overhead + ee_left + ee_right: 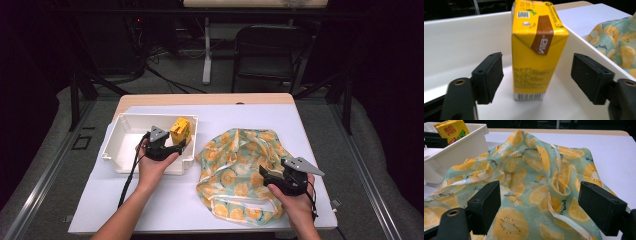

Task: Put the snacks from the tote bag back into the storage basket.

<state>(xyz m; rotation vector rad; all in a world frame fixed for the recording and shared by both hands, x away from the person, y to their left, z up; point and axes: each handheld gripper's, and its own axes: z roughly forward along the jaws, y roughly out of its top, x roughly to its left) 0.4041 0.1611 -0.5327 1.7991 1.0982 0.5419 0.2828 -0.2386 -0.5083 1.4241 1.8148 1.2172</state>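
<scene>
A yellow drink carton (pixel 180 129) (pixel 536 50) (pixel 451 130) stands upright in the right part of a white tray (pixel 125 150) (pixel 461 42) (pixel 461 150). My left gripper (pixel 176 148) (pixel 536 77) is open inside the tray, its jaws on either side of the carton with gaps on both sides. A crumpled cloth bag with an orange-slice print (pixel 240 172) (pixel 529 185) (pixel 616 42) lies to the right of the tray. My right gripper (pixel 267 176) (pixel 539 207) is open just above the bag's near right part, with nothing held.
White paper (pixel 310 150) covers the wooden table (pixel 210 99). Beyond the table's far edge stand a black chair (pixel 270 52) and a white table leg (pixel 206 55) on a floor with cables. Dark rails run along both sides.
</scene>
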